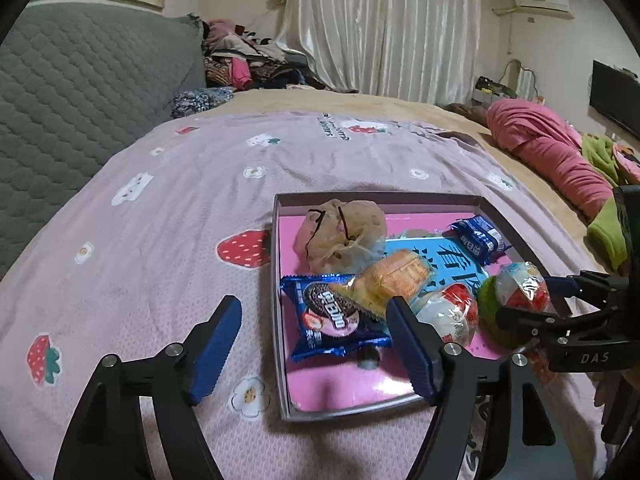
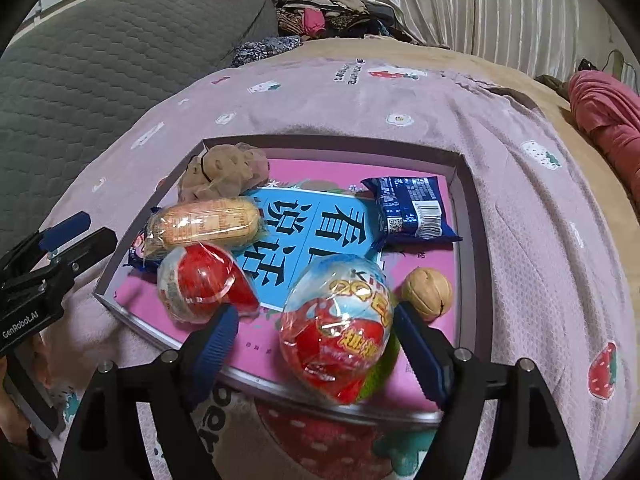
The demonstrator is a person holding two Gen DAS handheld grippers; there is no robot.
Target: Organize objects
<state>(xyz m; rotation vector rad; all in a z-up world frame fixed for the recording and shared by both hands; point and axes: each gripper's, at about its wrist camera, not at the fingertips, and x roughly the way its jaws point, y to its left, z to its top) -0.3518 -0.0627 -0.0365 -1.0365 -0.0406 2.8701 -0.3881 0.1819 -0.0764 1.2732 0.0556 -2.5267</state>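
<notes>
A shallow box tray (image 1: 275, 280) (image 2: 464, 240) with a pink floor lies on the bed. My left gripper (image 1: 314, 316) is open at its near left corner, with a blue Oreo packet (image 1: 332, 312) lying just beyond the fingertips, untouched. My right gripper (image 2: 316, 318) is open around a wrapped red-and-blue toy egg (image 2: 336, 332) (image 1: 524, 284), which rests on the tray's front edge; the pads do not press it. Also in the tray are a second wrapped egg (image 2: 204, 284), a bread roll (image 2: 204, 224), a mesh pouch (image 2: 224, 172), a blue snack packet (image 2: 412, 212) and a walnut (image 2: 426, 292).
The tray sits on a pink strawberry-print blanket (image 1: 160, 220). A grey quilted headboard (image 1: 80, 88) stands at the left, heaped clothes (image 1: 248, 56) behind, and a pink bundle (image 1: 552, 152) at the right. A green object (image 2: 380, 376) lies under the egg.
</notes>
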